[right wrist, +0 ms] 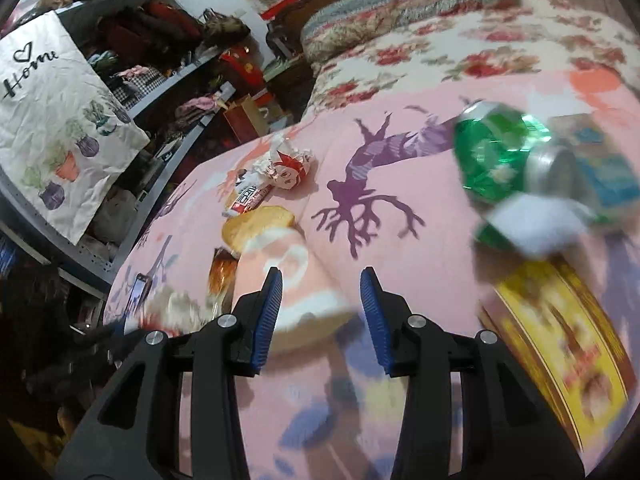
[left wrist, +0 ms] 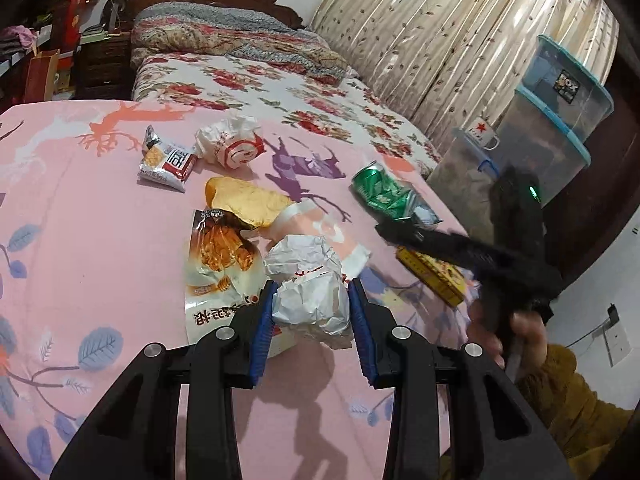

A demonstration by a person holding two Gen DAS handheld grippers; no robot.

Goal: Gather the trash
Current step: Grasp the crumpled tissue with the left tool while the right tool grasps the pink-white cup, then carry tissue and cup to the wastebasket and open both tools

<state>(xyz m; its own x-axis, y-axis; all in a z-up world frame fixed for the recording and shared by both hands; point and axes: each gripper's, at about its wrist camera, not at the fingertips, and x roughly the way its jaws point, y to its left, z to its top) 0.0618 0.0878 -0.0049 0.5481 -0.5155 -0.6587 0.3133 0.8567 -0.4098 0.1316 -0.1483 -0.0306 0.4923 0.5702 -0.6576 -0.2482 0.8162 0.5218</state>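
Trash lies on a pink sheet (left wrist: pixel 100 240). My left gripper (left wrist: pixel 314 296) has its jaws on either side of a crumpled white paper wrapper (left wrist: pixel 310 286), touching it. Beside it lie an orange snack bag (left wrist: pixel 218 264), a yellow-orange wrapper (left wrist: pixel 246 202), a red-white packet (left wrist: pixel 166 162), a crumpled red-white wrapper (left wrist: pixel 232 146), a crushed green can (left wrist: pixel 386 194) and a yellow box (left wrist: pixel 434 276). My right gripper (right wrist: pixel 320 292) is open and empty above the sheet; it shows in the left wrist view (left wrist: pixel 404 232) near the can (right wrist: pixel 496 156) and the yellow box (right wrist: pixel 560 352).
A floral quilt (left wrist: pixel 280 84) and bedding lie beyond the sheet. Stacked plastic bins (left wrist: pixel 556 120) with a mug (left wrist: pixel 482 136) stand at the right by a curtain. Cluttered shelves and a "Home" cloth (right wrist: pixel 52 120) are at the left. A phone (right wrist: pixel 136 292) lies on the sheet.
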